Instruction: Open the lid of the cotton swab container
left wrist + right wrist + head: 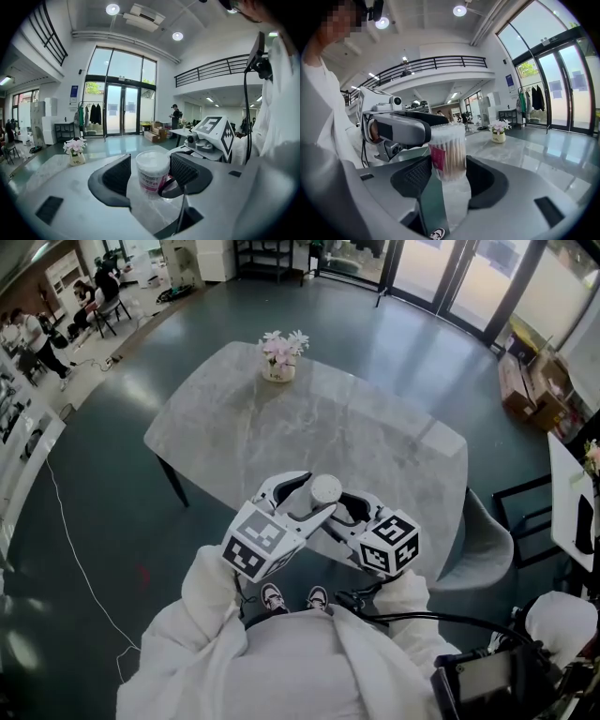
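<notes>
A clear cotton swab container (447,157) with a pink label and a white lid (326,488) hangs in the air above the near edge of the marble table (375,437). My right gripper (446,176) is shut on its lower body. The lid sits on the container. My left gripper (149,174) comes in from the left with its jaws open on either side of the lid end, and a gap shows at the left pad (117,176). In the head view both grippers (309,497) (339,512) meet at the container in front of my body.
A small vase of pink flowers (281,360) stands at the table's far edge. A grey chair (483,549) sits at the table's right side. Cardboard boxes (530,395) lie on the floor far right, and people sit far left (37,338).
</notes>
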The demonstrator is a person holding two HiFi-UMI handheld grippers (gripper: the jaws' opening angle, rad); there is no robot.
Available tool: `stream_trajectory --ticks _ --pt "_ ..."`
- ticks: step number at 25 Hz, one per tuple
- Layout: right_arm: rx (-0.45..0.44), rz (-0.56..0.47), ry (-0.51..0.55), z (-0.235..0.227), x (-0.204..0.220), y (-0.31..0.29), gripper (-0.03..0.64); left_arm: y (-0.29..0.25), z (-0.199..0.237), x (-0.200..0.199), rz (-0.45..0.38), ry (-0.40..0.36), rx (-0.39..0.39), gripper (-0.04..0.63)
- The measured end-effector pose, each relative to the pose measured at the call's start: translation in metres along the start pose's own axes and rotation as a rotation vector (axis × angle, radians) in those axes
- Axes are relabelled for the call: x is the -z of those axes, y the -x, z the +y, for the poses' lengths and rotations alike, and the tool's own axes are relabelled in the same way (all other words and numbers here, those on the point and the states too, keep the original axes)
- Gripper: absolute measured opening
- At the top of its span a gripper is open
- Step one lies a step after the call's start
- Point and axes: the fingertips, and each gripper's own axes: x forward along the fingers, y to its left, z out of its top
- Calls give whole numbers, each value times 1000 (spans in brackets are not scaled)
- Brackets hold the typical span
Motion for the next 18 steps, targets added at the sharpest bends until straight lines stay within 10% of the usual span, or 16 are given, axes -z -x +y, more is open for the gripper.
stream_trajectory --ticks 18 --pt "34 25 71 4 -6 -16 285 3 19 4 -36 131 -66 238"
